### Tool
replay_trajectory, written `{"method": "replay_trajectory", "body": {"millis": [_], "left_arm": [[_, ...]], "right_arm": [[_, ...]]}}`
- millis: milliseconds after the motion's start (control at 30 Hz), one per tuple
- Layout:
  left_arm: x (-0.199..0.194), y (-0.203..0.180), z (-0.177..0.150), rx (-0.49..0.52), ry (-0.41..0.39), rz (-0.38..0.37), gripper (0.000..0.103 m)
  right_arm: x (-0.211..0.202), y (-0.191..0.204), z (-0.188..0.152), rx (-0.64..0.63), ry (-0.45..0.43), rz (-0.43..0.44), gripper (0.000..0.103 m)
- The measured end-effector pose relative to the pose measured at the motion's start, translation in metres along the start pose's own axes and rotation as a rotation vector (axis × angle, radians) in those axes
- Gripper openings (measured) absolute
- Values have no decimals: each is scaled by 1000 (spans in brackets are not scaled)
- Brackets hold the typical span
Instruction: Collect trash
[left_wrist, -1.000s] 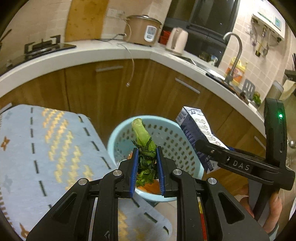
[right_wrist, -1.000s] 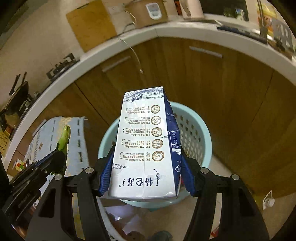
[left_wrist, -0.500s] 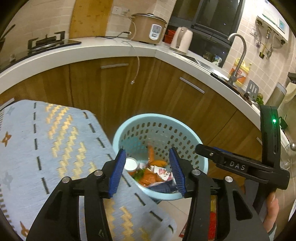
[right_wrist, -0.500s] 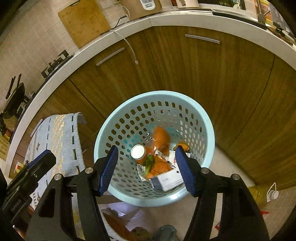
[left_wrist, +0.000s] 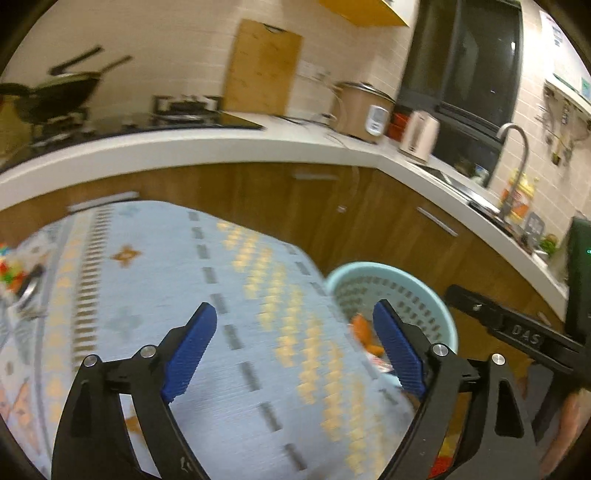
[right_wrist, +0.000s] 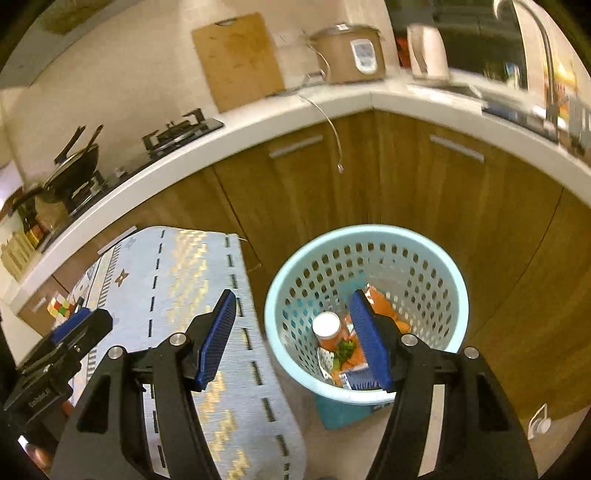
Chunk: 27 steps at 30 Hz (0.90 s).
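Both grippers empty; trash in basket (right_wrist: 436, 254).
Left view blurred, basket half hidden behind cloth-covered worktop (left_wrist: 155, 280). Left gripper (left_wrist: 295, 347) jaws opening wide, nothing between; right gripper (right_wrist: 293, 336) jaws apart, tilted down.

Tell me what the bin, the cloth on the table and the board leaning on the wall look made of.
Bin: pale blue moulded plastic, going by the smooth rim and regular punched holes.
Cloth: woven fabric, matte, with a ribbed weave and printed dashes.
Board: probably wood or bamboo, tan with a grainy, scuffed face and a cut hand slot.
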<state>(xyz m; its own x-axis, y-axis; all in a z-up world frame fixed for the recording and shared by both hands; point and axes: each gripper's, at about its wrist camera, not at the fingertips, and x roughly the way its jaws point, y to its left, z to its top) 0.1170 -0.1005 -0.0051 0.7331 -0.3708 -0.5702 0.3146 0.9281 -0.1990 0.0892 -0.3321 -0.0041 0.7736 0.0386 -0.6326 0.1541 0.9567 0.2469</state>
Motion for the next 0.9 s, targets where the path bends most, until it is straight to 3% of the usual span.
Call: {"method": "replay_trajectory", "body": {"millis": [167, 333, 633, 900], "left_arm": [[-17, 20, -20, 13, -69, 163, 85], [-22, 23, -36, 60, -152, 253, 85], [-21, 41, -38, -18, -144, 198, 85], [-22, 36, -40, 8, -153, 196, 89]], "right_arm": [[-11, 27, -14, -47, -69, -10, 62], [-17, 49, -27, -79, -118, -23, 62], [-23, 62, -36, -100, -168, -96, 64], [-22, 64, -40, -115, -170, -147, 64]]}}
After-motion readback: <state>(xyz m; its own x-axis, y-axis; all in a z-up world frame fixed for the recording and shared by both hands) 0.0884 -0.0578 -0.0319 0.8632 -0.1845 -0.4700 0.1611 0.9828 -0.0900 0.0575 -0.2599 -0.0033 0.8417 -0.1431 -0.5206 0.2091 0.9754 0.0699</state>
